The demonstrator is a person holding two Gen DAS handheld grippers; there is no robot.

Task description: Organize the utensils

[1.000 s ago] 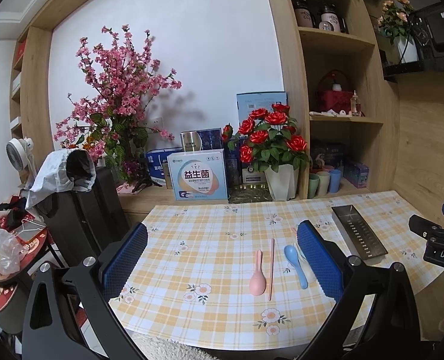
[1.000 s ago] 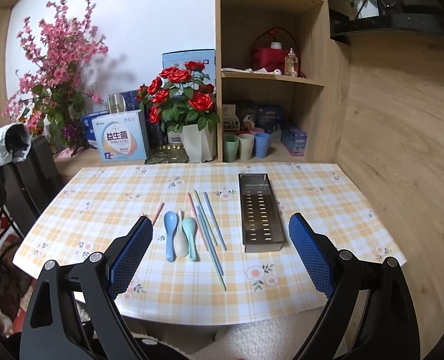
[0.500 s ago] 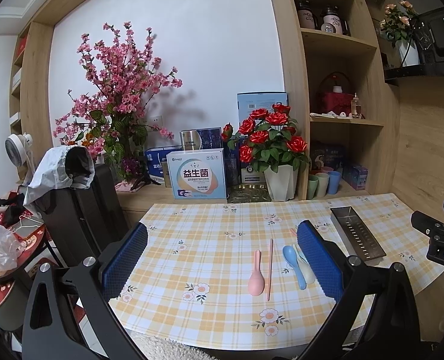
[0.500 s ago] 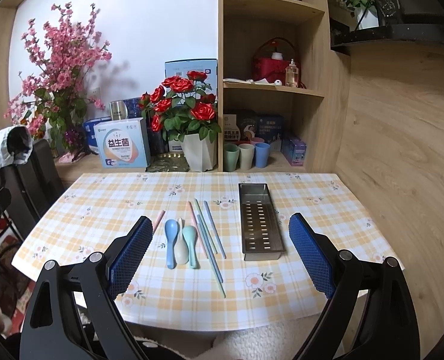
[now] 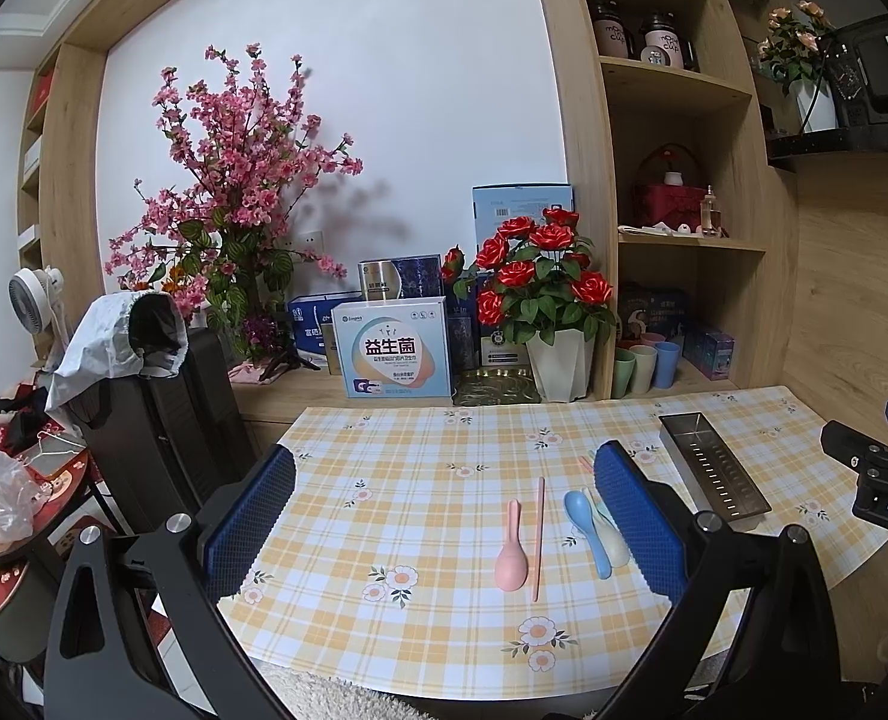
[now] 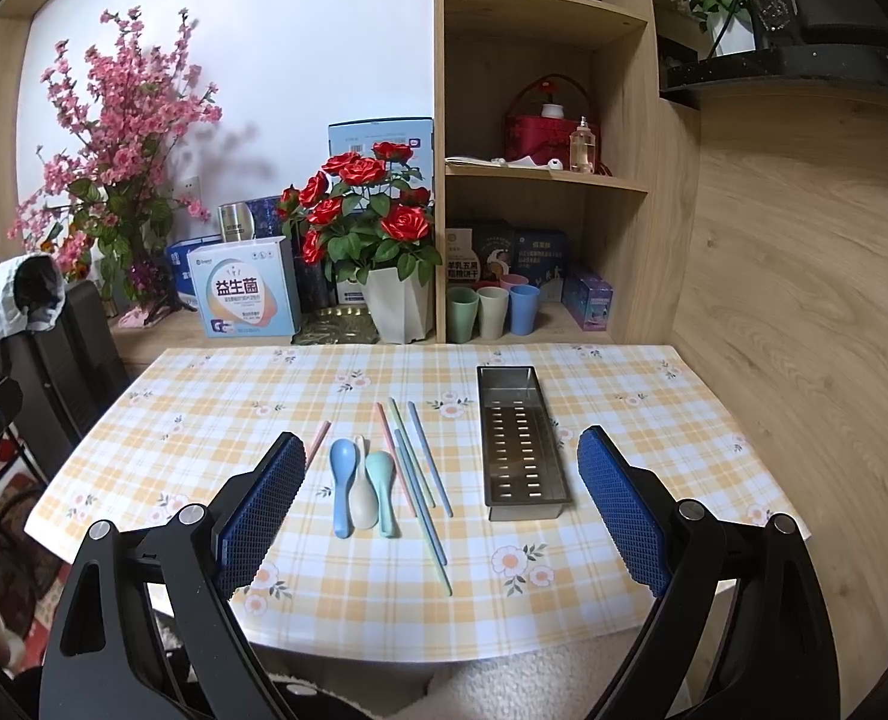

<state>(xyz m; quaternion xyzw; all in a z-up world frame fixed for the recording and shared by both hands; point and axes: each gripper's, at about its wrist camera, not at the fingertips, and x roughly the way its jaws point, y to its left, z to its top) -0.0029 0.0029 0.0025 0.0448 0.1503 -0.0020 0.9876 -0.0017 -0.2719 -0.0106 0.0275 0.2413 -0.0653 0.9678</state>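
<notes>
Table: a table under a yellow-and-white checked cloth with small flowers (image 6: pixel 384 588), set against a wooden shelf unit.
Left gripper: the black two-finger left gripper with blue ribbed pads (image 5: pixel 444 516) hangs above the near left part of the table, fingers spread wide, nothing between them.
Right gripper: the black right gripper with matching blue pads (image 6: pixel 441 516) hangs above the near middle, also spread wide and empty.
Tray: a long perforated stainless-steel tray (image 6: pixel 522 444) lies right of centre, lengthwise away from the viewer.
Spoons: a blue plastic spoon (image 6: pixel 342 480), a cream spoon (image 6: pixel 363 495) and a mint-green spoon (image 6: pixel 382 483) lie touching side by side, left of the tray.
Pink spoon: a pink plastic spoon (image 5: pixel 511 549) lies apart, farther left, just beside a single pink chopstick (image 5: pixel 538 534).
Chopsticks: a loose fan of pastel chopsticks (image 6: pixel 417 468) lies between the three spoons and the tray; their exact number is hard to tell.
Background: a white pot of red roses (image 6: pixel 372 228) stands behind the table.
</notes>
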